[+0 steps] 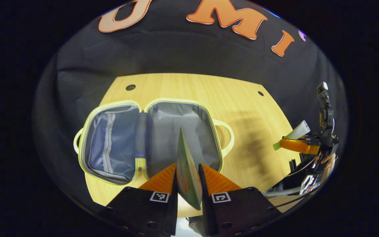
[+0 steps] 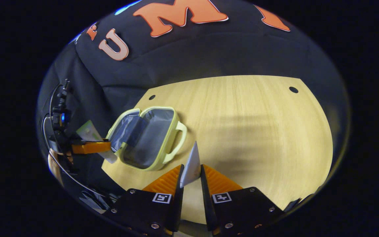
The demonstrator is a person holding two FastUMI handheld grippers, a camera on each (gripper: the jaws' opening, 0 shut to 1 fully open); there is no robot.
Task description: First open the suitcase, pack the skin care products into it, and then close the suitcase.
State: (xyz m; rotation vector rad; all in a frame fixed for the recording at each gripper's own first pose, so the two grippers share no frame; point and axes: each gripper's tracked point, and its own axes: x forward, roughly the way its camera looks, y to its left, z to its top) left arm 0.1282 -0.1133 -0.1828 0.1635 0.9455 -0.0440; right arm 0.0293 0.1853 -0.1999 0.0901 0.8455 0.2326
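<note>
The suitcase (image 1: 150,140) lies open and flat on the wooden counter (image 1: 242,108), both halves showing their grey lining, a pale handle at each outer side; in the right gripper view the same suitcase (image 2: 146,136) sits toward the counter's (image 2: 258,131) left edge. The left gripper (image 1: 188,177) has its jaws closed narrow on a flat skin care tube (image 1: 187,168), held edge-on above the suitcase's right half; seen from the right gripper view, this gripper (image 2: 92,147) hovers beside the case with the tube (image 2: 92,133) tilted. The right gripper (image 2: 191,177) pinches a pale tube (image 2: 191,163) between its jaws, above bare counter just right of the suitcase; in the left gripper view it (image 1: 296,144) hangs well off to the right.
</note>
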